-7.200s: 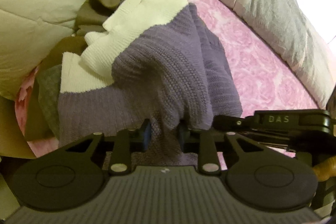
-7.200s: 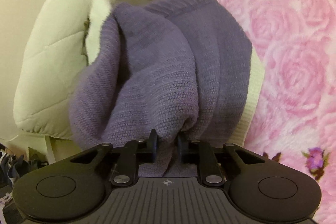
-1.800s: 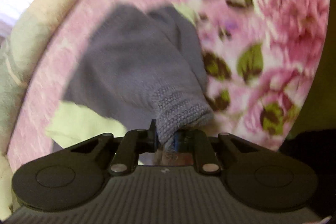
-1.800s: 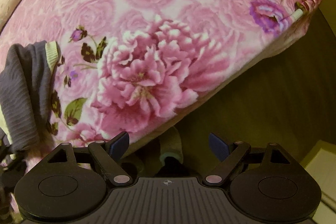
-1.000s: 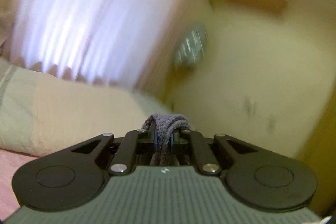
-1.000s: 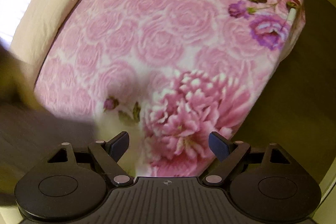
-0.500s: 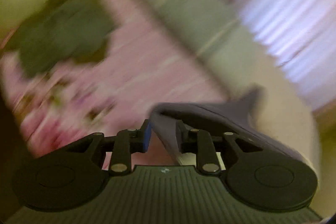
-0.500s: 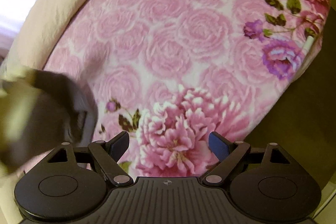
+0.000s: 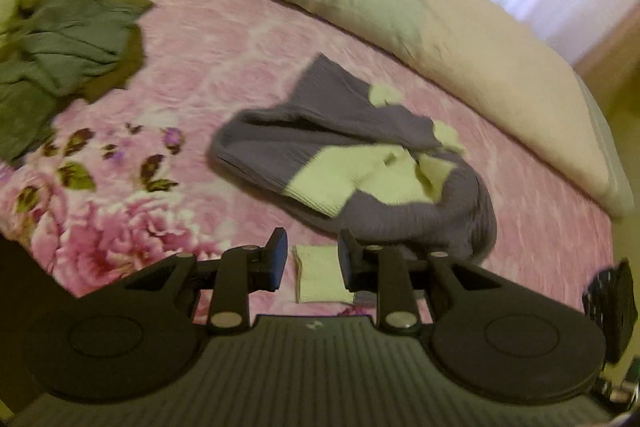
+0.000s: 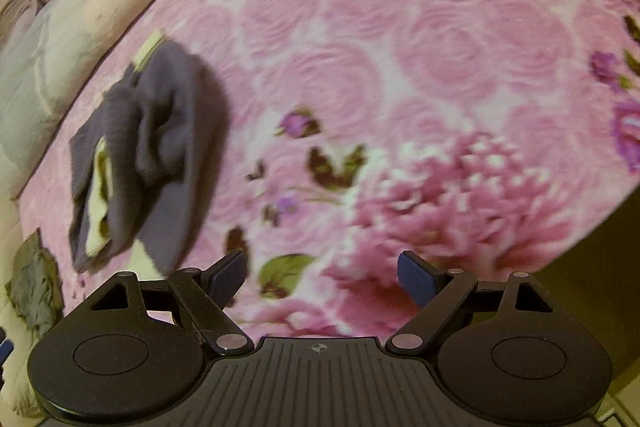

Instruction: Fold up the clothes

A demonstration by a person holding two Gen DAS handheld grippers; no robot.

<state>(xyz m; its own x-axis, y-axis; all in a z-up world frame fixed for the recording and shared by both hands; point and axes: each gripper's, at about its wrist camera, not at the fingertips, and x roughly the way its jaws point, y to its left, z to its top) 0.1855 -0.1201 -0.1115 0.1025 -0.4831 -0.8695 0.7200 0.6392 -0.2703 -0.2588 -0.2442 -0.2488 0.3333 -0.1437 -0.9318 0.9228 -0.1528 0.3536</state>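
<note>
The left tongs (image 9: 312, 263) were matte black, with a ribbed grey plate in the middle that carried a small white mark. On each side sat a round black housing with a shallow disc in it. Two black link bars with silver screw heads led to the fingers, which had dark blue pads (image 9: 277, 259). The right tongs (image 10: 322, 277) had the same build, with blue textured pads (image 10: 416, 277) and a small crosshair mark.

My sweater (image 9: 352, 163): purple and cream knit, crumpled heap mid-bed (image 9: 208, 39), toward pillow edge; green clothes (image 9: 68, 39) piled at far corner.
</note>
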